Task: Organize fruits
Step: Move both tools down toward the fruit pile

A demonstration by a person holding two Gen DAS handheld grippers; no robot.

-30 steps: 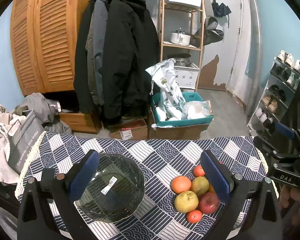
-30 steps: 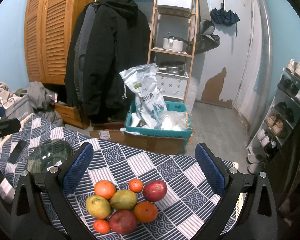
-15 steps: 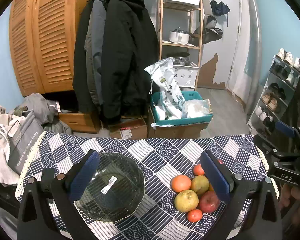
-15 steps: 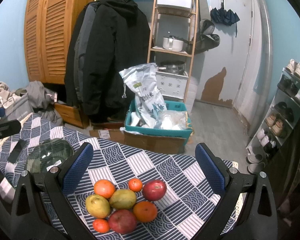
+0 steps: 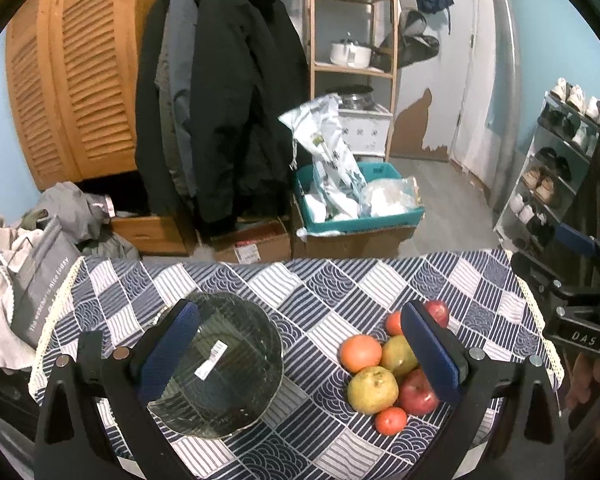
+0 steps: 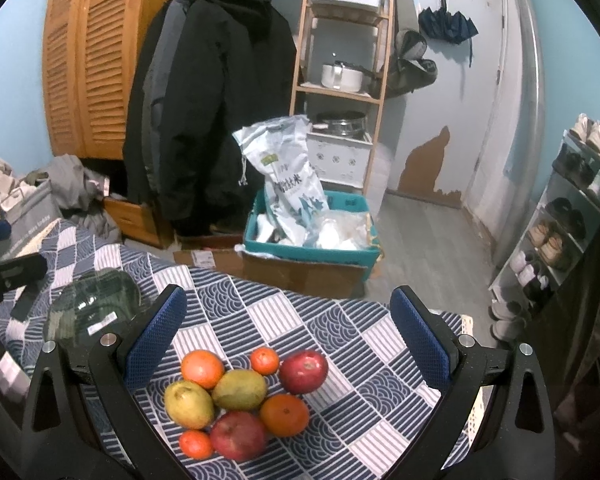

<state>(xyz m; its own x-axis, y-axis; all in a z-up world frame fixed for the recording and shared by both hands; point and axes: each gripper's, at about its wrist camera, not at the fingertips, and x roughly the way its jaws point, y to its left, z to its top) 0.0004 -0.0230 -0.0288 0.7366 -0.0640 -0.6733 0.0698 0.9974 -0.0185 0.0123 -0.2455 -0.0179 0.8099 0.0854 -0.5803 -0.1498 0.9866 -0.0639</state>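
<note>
Fruits (image 6: 240, 396): 8 | bowl (image 5: 220, 364): 1 | apples (image 6: 304, 372): 2

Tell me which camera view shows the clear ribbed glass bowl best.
The left wrist view: the clear ribbed glass bowl lies near, almost whole, with its white label visible. In the right wrist view it sits at the far left edge, small and partly hidden.

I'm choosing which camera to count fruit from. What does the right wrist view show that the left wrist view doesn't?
Only the right wrist view shows all eight fruits unobstructed, including the large orange at the pile's right. Only the left wrist view shows the whole glass bowl, empty, with its sticker. Both show the patterned tablecloth, the yellow-green pear and open jaws holding nothing.
</note>
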